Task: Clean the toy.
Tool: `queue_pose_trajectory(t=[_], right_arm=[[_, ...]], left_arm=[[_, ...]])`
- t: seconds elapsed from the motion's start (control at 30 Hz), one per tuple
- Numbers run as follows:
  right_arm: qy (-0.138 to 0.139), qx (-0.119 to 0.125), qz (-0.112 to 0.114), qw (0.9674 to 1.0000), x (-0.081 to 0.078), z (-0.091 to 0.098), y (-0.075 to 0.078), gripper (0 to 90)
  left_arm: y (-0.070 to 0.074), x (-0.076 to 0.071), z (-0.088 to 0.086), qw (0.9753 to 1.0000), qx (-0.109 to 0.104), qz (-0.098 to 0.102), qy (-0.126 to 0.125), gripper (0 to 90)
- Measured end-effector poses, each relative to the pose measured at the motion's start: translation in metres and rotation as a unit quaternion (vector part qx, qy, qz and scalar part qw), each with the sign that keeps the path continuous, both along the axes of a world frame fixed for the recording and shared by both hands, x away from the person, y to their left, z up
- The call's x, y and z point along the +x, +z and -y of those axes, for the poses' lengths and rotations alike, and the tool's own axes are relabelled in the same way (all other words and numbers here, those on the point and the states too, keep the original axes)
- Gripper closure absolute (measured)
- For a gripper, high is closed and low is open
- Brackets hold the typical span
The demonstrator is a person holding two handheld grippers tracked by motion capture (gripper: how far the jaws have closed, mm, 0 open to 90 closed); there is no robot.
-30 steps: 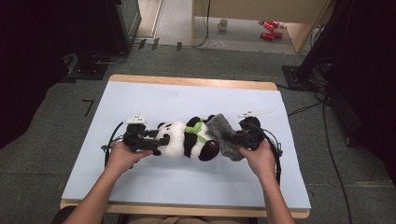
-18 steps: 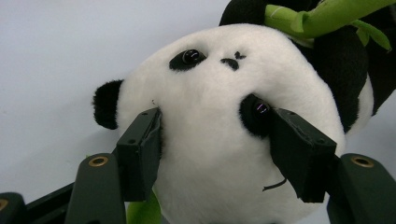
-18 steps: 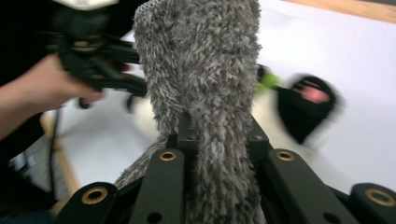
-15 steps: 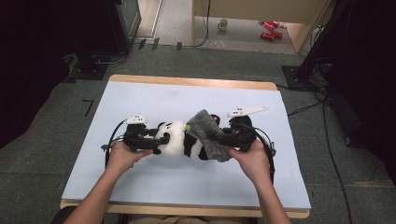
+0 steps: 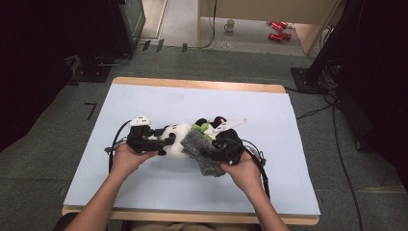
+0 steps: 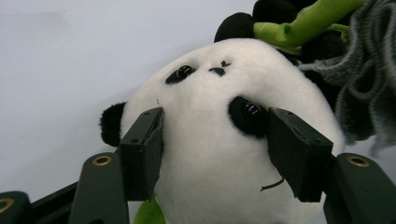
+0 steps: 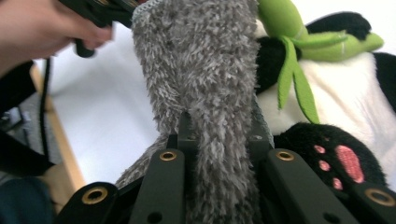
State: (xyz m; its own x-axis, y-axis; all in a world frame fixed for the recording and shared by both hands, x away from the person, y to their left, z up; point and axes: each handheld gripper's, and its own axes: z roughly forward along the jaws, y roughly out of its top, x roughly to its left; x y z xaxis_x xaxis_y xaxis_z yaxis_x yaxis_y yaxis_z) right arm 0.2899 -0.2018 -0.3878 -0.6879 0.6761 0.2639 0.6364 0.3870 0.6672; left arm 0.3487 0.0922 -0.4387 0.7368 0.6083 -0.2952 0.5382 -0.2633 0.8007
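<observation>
Dragged leftward over the panda (image 5: 179,139), the grey cloth (image 5: 202,151) sits pinched in right gripper (image 5: 211,155) jaws; left gripper (image 5: 169,140) jaws clasp the panda's head.

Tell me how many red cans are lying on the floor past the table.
2. Both red cans lie side by side on the floor beyond the table's far right corner, one behind the other, near a mug. More may be hidden under the furniture.

The high view looks forward and down on the table (image 5: 144,101) from the person's side. Each gripper view sits very close to the toy panda (image 6: 224,154) (image 7: 355,93), from opposite ends; all three share it (image 5: 175,137).
</observation>
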Motion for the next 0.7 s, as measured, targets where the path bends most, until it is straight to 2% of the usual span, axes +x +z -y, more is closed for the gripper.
queue_pose_trajectory(t=[0.03, 0.07, 0.1, 0.17, 0.3, 0.47, 0.6, 0.7], right_arm=[[0.000, 0.000, 0.000, 1.0000, 0.000, 0.000, 0.000, 76.1], [-0.004, -0.015, 0.010, 0.9998, 0.001, 0.000, -0.002, 76.2], [-0.004, -0.015, 0.010, 0.9998, 0.001, 0.000, -0.002, 76.2], [-0.007, -0.019, 0.017, 0.9996, 0.004, 0.000, -0.001, 76.2], [-0.010, -0.014, 0.021, 0.9996, 0.008, 0.003, -0.001, 76.2], [-0.018, -0.007, 0.026, 0.9995, 0.019, 0.008, 0.002, 76.1], [-0.025, 0.003, 0.026, 0.9994, 0.027, 0.013, 0.004, 76.0], [-0.030, 0.009, 0.028, 0.9991, 0.032, 0.015, 0.005, 75.9]], left_arm=[[0.000, 0.000, 0.000, 1.0000, 0.000, 0.000, 0.000, 38.0], [0.002, -0.001, -0.001, 1.0000, -0.002, 0.005, -0.001, 37.8], [0.002, -0.001, -0.001, 1.0000, -0.002, 0.005, -0.001, 37.8], [0.007, -0.005, -0.003, 0.9998, -0.005, 0.018, 0.000, 38.1], [0.009, -0.009, -0.007, 0.9997, -0.002, 0.025, 0.000, 37.8], [0.010, -0.019, -0.015, 0.9994, 0.013, 0.032, 0.006, 36.0], [0.009, -0.024, -0.017, 0.9994, 0.006, 0.034, 0.004, 35.2], [0.006, -0.027, -0.017, 0.9990, 0.022, 0.039, -0.001, 34.8]])
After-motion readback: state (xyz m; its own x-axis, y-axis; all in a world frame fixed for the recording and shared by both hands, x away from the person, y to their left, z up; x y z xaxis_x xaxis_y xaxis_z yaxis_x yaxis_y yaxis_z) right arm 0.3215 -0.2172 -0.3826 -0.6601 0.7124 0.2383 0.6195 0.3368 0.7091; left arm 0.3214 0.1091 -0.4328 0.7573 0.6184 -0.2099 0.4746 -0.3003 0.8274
